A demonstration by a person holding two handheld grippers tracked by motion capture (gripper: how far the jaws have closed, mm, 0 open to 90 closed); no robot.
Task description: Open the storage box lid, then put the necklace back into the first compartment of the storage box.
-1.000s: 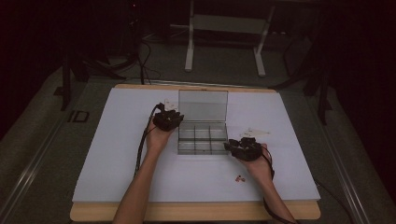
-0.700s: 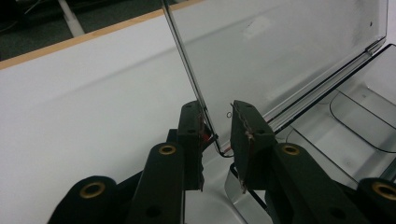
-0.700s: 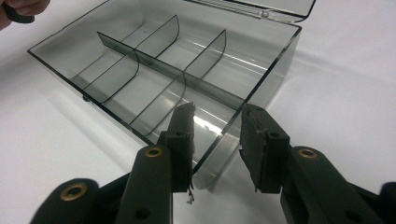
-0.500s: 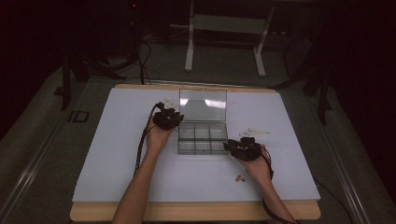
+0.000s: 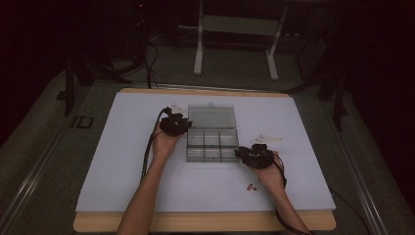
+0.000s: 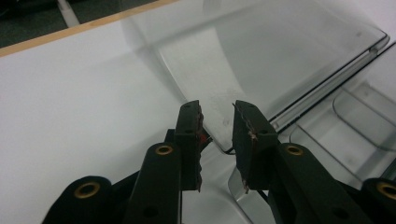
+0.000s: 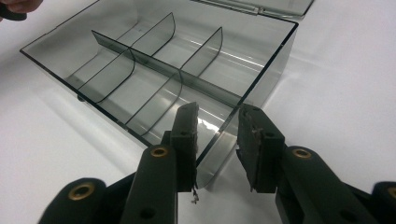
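Tabletop speck (image 5: pixel 252 186) beside right hand (image 5: pixel 266 166)

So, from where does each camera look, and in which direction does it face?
High view: sits above the person's side of the table, faces forward and down; both forearms, the left gripper and the right gripper show.
Left gripper view: rides on the left gripper, looks along its jaws at a corner of the open lid.
Right gripper view: rides on the right gripper, looks along its jaws at the near corner of the clear compartment box.
All three views share the box.
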